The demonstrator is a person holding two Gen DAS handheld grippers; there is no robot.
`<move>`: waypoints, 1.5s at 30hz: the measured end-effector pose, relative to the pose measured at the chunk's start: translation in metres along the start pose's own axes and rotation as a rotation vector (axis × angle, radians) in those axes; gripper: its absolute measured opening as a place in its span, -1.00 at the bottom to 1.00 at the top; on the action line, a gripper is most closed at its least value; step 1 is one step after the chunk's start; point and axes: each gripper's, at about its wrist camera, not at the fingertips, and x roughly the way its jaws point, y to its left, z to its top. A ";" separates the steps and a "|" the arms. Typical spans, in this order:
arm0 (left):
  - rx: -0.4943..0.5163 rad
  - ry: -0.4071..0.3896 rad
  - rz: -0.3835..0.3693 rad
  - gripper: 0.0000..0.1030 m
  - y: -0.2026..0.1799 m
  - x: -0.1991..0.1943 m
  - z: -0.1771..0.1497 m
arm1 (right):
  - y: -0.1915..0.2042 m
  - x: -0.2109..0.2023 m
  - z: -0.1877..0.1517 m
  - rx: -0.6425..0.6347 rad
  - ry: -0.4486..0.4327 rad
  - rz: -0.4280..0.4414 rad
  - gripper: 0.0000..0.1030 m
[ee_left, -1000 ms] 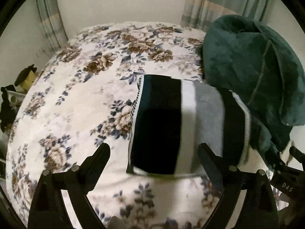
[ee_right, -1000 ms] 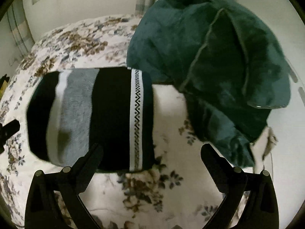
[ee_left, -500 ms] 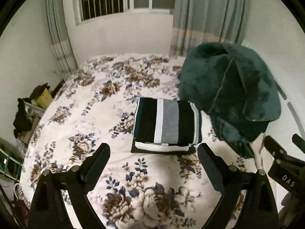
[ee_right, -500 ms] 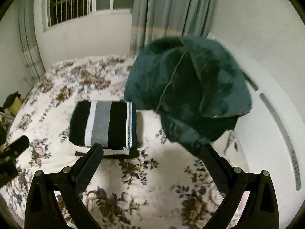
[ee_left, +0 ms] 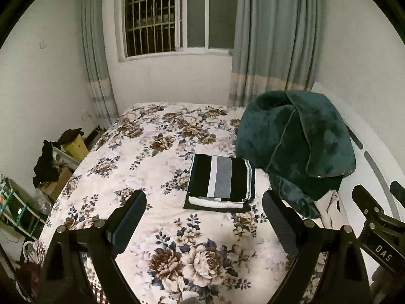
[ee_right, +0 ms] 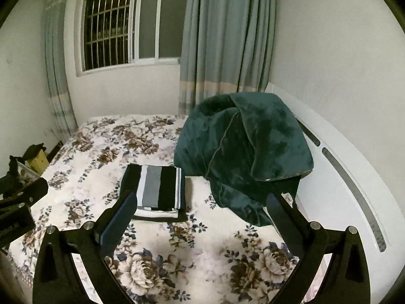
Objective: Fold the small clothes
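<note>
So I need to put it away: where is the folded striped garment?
The folded striped garment tops a small stack mid-bed, just left of the dark green plush blanket.

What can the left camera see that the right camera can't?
Only the left wrist view shows the white cloth poking out beside the green blanket, plus the shelf rack on the floor. Only the right wrist view shows the long stretch of white headboard. Both show the folded striped clothes stacked on the flowery bed, the green blanket, the barred window, and each camera's own open, empty gripper: left gripper, right gripper.
</note>
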 end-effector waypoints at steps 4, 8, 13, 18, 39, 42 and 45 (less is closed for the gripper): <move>0.003 -0.018 0.009 0.82 0.000 -0.020 -0.007 | -0.003 -0.029 -0.003 -0.002 -0.020 0.008 1.00; -0.007 -0.024 0.012 0.82 0.002 -0.032 -0.015 | -0.005 -0.042 -0.006 0.003 -0.026 0.016 1.00; -0.004 -0.032 0.018 0.82 0.002 -0.039 -0.019 | -0.005 -0.057 -0.004 -0.008 -0.035 0.032 1.00; -0.002 -0.038 0.033 0.82 0.001 -0.046 -0.023 | -0.006 -0.063 0.000 -0.013 -0.044 0.051 1.00; -0.003 -0.051 0.045 0.82 0.001 -0.059 -0.028 | -0.008 -0.062 0.005 -0.019 -0.047 0.075 1.00; -0.004 -0.057 0.044 0.82 0.000 -0.062 -0.029 | -0.008 -0.060 0.007 -0.023 -0.042 0.083 1.00; -0.003 -0.063 0.047 1.00 0.001 -0.065 -0.030 | -0.008 -0.058 0.011 -0.026 -0.046 0.082 1.00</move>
